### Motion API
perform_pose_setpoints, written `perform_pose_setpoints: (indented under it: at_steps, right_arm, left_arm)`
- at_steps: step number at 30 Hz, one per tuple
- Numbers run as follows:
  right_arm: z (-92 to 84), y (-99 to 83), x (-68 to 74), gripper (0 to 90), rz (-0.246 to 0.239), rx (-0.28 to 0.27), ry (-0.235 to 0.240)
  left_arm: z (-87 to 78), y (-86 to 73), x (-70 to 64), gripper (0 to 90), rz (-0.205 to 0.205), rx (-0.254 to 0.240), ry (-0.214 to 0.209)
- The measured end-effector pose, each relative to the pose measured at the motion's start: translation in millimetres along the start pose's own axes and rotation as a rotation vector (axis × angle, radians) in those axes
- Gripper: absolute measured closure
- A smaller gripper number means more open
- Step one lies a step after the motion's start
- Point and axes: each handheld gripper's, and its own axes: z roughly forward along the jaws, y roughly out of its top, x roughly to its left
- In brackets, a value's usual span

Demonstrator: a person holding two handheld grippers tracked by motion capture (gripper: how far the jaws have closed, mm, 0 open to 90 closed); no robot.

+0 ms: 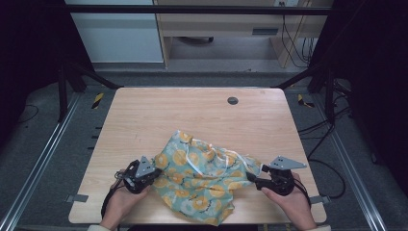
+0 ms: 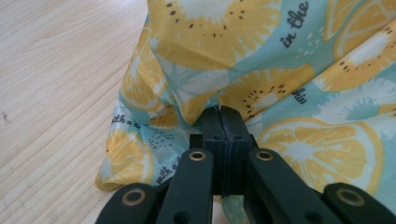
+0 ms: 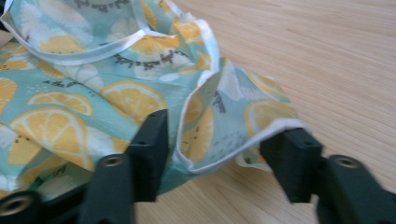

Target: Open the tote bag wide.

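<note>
The left gripper [image 2: 223, 112] is seen clamped on a fold of the cloth [image 1: 202, 175], its jaws pressed flat together with fabric gathered between the tips. The right gripper [image 3: 219, 149] has its jaws spread wide, and a white-hemmed edge of the cloth lies between them, not yet pinched. The cloth, teal with lemon slices and a white ribbon trim, is crumpled near the front edge of the table [image 1: 144, 110], between the two hands. It is judged light, thin and limp: it will sag and bunch wherever it is unsupported, and may slip from a shallow pinch. The hemmed edge or a corner is judged the firmest place for a hold, being thicker than the open fabric.
</note>
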Motion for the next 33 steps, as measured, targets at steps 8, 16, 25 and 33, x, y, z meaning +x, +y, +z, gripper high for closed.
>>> perform_pose_setpoints:
  at_steps: [8, 16, 25, 33]
  right_arm:
    - [-12.3, 2.4, 1.0, 23.1, -0.006, -0.013, -0.025]
    - [-17.9, 26.9, 4.8, 26.0, -0.044, -0.041, -0.028]
    - [23.7, 85.2, 14.5, 43.3, -0.118, 0.052, 0.019]
    - [67.2, 85.5, 11.2, 43.4, -0.119, 0.216, 0.062]
  left_arm:
    - [-1.6, -0.2, 0.8, 90.0, -0.002, -0.002, 0.004]
    - [-1.8, -0.3, 0.2, 90.0, -0.002, -0.002, 0.001]
    - [-2.0, -0.6, -0.6, 89.9, 0.004, 0.005, 0.001]
    - [-1.8, -0.7, -1.3, 89.9, -0.004, 0.002, -0.004]
